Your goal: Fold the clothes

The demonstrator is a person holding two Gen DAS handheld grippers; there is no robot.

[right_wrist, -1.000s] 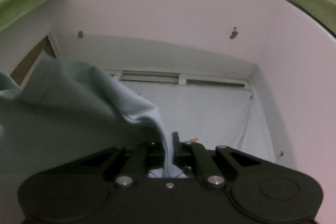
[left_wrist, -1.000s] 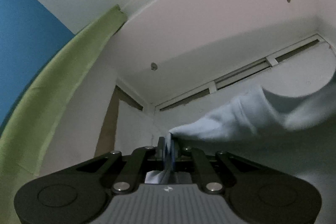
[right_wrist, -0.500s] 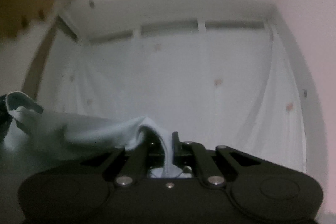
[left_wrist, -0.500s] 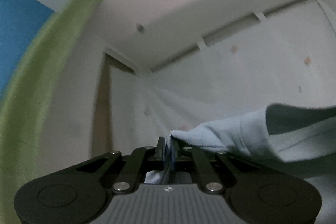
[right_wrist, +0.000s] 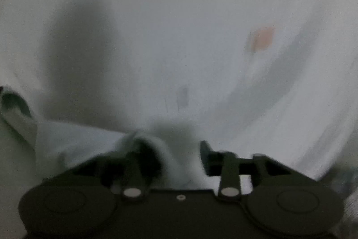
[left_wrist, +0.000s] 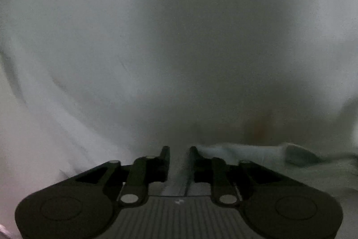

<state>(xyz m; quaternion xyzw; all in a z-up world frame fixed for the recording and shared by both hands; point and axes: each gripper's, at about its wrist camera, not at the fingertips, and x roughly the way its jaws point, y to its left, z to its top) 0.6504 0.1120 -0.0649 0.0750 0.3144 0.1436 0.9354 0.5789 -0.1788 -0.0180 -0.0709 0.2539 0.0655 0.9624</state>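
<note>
While low over the white sheet: left gripper just parted, pale blue garment beside its right finger; right gripper just parted, garment draped over its left finger, unclamped.

We see a white sheet filling nearly the whole of both wrist views, blurred and dim, with soft creases sweeping down its left side in the left view and long curved folds running across its right side in the right view. On it we make out a small orange mark toward the upper right in the right view, and a fainter orange smudge low and right of centre in the left view. A dark shadow lies across the sheet at left in the right view.
</note>
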